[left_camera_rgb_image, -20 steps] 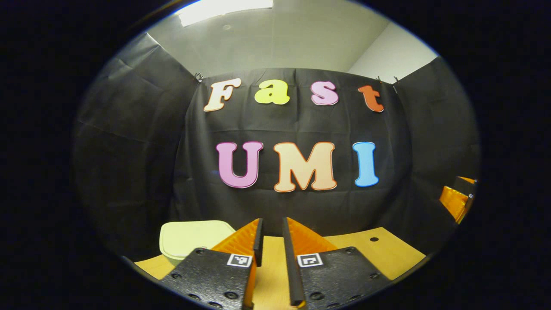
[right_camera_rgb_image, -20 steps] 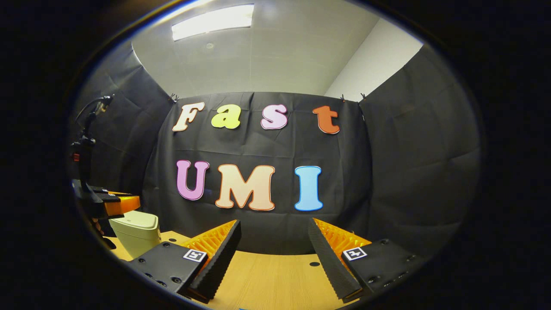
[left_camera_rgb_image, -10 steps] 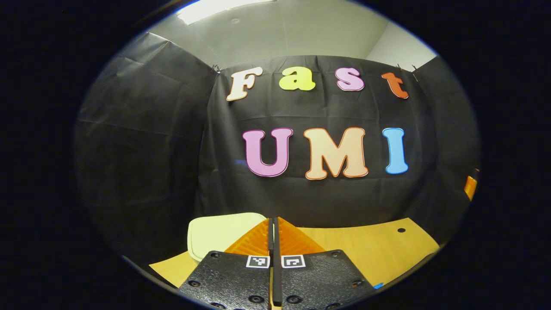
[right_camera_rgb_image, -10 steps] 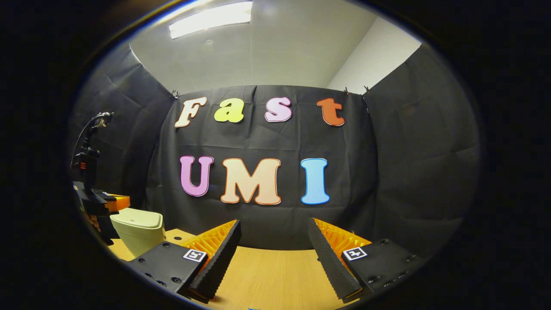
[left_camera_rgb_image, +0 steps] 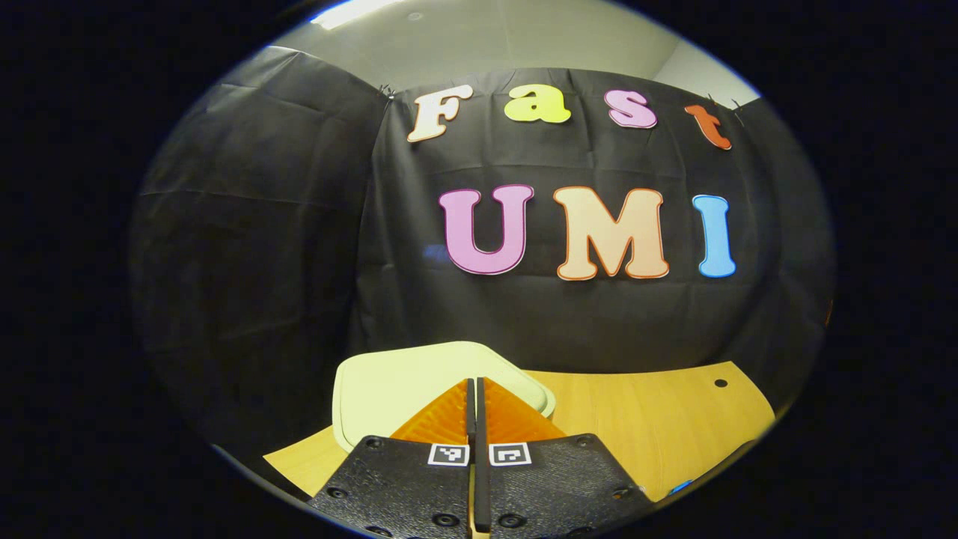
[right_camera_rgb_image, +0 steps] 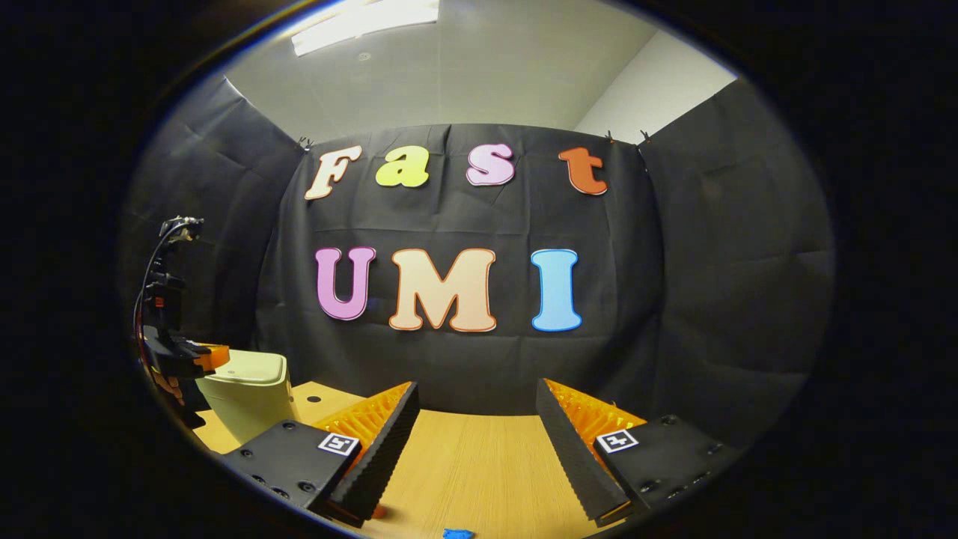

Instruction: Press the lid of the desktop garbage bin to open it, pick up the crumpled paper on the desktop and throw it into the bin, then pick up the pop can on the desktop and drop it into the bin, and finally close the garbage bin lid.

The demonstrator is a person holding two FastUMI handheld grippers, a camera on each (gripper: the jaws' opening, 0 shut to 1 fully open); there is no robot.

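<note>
The pale green garbage bin's lid (left_camera_rgb_image: 408,378) lies flat and closed just beyond my left gripper (left_camera_rgb_image: 474,389), whose jaws are shut with nothing between them. The tips hover over the lid's near edge. In the right gripper view the same bin (right_camera_rgb_image: 247,393) stands at the far left of the wooden table (right_camera_rgb_image: 479,464), with the left gripper (right_camera_rgb_image: 202,355) above its lid's edge. My right gripper (right_camera_rgb_image: 477,404) is open over the table, holding nothing. A small red edge (right_camera_rgb_image: 379,512) and a small blue bit (right_camera_rgb_image: 455,534) show at the bottom of that view.
The wooden table (left_camera_rgb_image: 644,419) runs to the right of the bin, with a small round hole (left_camera_rgb_image: 720,382) near its back corner. Black cloth walls close the booth behind and on both sides. A cable (right_camera_rgb_image: 153,254) rises above the left gripper.
My left gripper's jaws closed and it moved toward the bin, so the lid now sits straight ahead. The right gripper tilted slightly downward, showing more tabletop.
</note>
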